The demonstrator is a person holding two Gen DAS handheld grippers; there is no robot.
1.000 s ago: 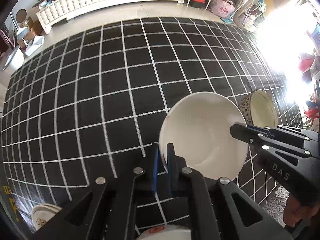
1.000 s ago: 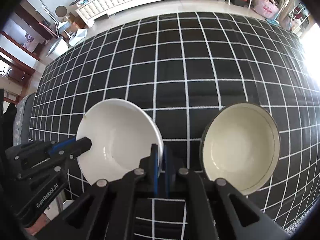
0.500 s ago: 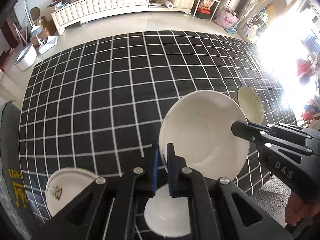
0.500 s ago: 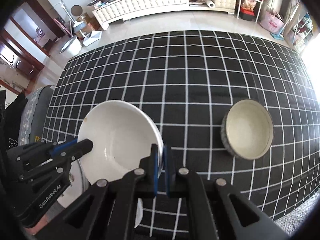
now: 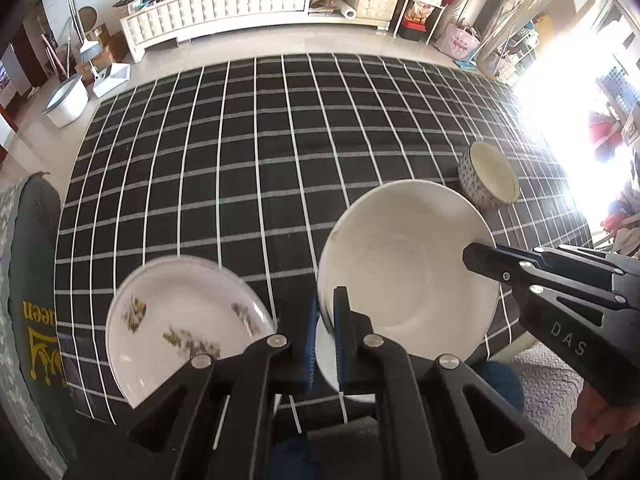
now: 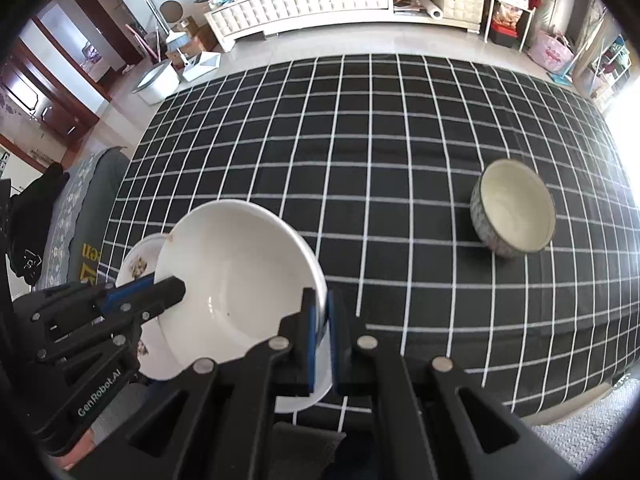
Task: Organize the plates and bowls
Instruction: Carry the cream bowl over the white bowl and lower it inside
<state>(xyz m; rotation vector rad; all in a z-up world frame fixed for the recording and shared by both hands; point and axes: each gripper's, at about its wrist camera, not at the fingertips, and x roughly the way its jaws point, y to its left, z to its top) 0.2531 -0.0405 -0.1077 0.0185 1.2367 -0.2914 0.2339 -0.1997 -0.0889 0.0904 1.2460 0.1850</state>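
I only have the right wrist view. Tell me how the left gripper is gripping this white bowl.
Observer: The left gripper is shut on the white bowl at its rim, one finger inside and one outside.
Operator: Now describe the plate half hidden behind the bowl.
Observer: The floral plate lies flat on the checked cloth with nothing on it. Cloth shows between it and the bowl.

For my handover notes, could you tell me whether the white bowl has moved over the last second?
Yes. The white bowl, clamped by both tools, has risen and drawn back from the patterned bowl, which looks smaller and farther away on the checked cloth.
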